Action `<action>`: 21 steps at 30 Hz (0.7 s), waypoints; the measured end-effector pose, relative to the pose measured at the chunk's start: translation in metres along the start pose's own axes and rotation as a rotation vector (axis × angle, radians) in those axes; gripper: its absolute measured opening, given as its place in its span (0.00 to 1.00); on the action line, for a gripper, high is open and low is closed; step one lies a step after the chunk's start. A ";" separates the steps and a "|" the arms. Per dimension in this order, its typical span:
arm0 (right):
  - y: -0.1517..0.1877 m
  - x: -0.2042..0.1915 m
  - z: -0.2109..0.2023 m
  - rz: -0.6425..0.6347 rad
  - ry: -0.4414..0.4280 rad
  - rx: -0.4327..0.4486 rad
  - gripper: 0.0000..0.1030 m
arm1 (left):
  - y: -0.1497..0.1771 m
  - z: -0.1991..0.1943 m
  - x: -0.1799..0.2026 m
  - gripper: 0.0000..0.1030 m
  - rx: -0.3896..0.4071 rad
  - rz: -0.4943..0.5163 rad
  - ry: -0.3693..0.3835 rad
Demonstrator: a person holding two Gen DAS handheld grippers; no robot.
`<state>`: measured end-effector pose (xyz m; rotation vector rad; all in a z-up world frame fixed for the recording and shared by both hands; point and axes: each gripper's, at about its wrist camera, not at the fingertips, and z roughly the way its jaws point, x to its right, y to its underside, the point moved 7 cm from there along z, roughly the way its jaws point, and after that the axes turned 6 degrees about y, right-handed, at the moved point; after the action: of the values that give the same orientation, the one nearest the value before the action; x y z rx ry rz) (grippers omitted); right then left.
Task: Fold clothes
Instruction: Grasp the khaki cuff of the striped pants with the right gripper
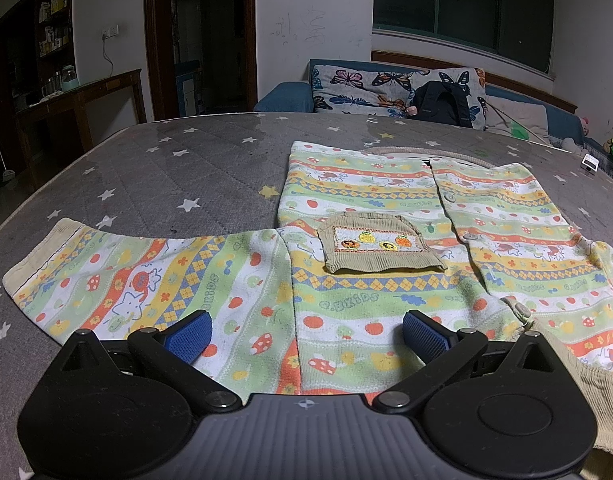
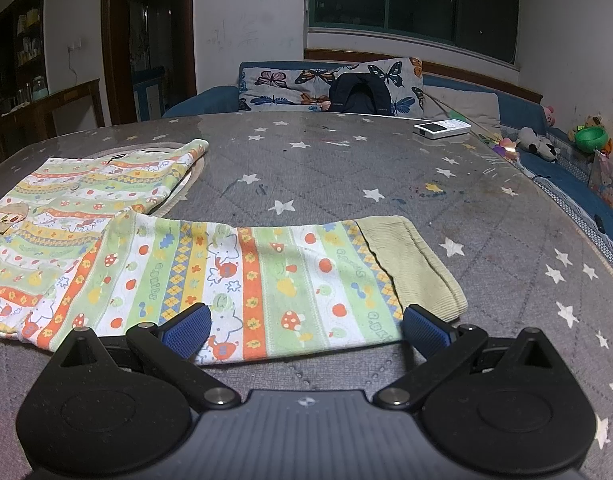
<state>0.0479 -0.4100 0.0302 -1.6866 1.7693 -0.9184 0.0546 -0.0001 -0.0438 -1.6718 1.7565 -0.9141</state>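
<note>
The child's cardigan lay flat and face up on the grey star-print surface, its body spread open with a small knitted pocket on the front. Its left sleeve stretched out sideways, and the right sleeve did the same on the other side, ending in a ribbed beige cuff. Nothing was folded over anything else, so the garment lay as a spread, unfolded piece.

The main risk from here was a poor pinch. The knit looked thin and lay close against the surface, so fingers closing too high would slip off the fabric, and fingers closing too deep might bunch two layers and drag the whole cardigan askew. Pulling one sleeve across without the other side held could also skew the body and spoil the fold line. A small white device sat well apart at the far edge and posed little danger.

The left hand-held gripper was spread wide, its blue pads over the lower body near the left sleeve's root, holding nothing. The right hand-held gripper was likewise spread wide over the right sleeve's near edge, empty; whether its pads actually touched the cloth was hard to tell from this angle.
</note>
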 end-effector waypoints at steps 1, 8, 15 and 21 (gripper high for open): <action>0.000 0.000 0.000 0.001 0.001 0.002 1.00 | 0.000 0.000 0.000 1.00 0.000 0.000 0.000; -0.002 0.003 -0.003 0.008 0.007 0.018 1.00 | 0.000 0.000 0.000 1.00 0.000 0.000 0.000; -0.004 0.010 -0.005 0.022 0.020 0.033 0.94 | 0.000 0.000 0.000 1.00 0.000 0.000 0.000; -0.009 0.030 -0.008 0.070 0.064 0.039 0.89 | 0.000 0.000 0.000 1.00 0.000 0.001 -0.001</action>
<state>0.0448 -0.4390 0.0451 -1.5773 1.8281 -0.9792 0.0545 -0.0001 -0.0438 -1.6714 1.7569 -0.9130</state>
